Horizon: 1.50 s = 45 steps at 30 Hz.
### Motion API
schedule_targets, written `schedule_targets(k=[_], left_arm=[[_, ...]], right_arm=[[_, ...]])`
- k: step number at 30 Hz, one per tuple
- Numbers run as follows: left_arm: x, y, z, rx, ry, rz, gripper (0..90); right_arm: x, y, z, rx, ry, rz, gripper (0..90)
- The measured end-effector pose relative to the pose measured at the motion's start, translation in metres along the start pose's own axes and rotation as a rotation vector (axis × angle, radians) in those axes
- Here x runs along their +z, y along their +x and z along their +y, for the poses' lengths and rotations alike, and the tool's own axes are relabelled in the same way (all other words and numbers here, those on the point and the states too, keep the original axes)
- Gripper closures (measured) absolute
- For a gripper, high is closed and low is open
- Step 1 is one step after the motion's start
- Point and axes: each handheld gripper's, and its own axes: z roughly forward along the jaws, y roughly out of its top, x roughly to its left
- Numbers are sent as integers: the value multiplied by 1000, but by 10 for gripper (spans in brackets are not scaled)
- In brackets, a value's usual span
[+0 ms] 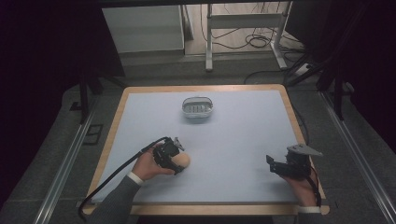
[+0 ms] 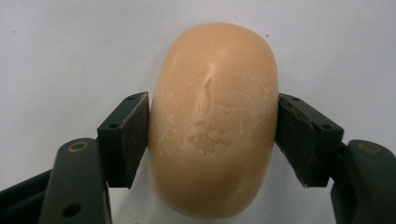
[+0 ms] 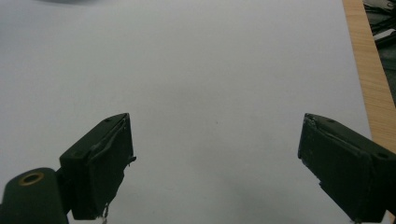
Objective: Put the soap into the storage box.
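A tan oval bar of soap (image 2: 214,121) with a stamped mark lies on the pale table sheet, and both pads of my left gripper (image 2: 214,135) press its two sides. In the high view the soap (image 1: 183,160) sits at the front left of the table with the left gripper (image 1: 173,157) shut on it. My right gripper (image 1: 272,164) rests low at the front right, held by a hand. In the right gripper view its jaws stand wide apart, the right gripper (image 3: 215,158) open over bare sheet.
A small clear soap dish (image 1: 197,107) with a slotted insert stands at the back middle of the table. The table's wooden rim (image 1: 299,126) frames the sheet. Beyond the far edge are a white stand's legs (image 1: 208,56) and loose cables (image 1: 254,42) on the floor.
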Motion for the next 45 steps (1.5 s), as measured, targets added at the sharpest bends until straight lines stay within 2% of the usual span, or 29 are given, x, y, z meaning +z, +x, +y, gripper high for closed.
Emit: schedule_targets(k=[9,23,45], left_arm=[[-3,0,-1,11,-3,-1,318],[-27,7,3,3,-44,15,320],[-37,17,8,-10,-63,21,322]], right_arm=[[0,1,1,1,2,-2,102],[-1,0,1,5,-3,-6,102],[1,-1,0,7,7,-11,101]])
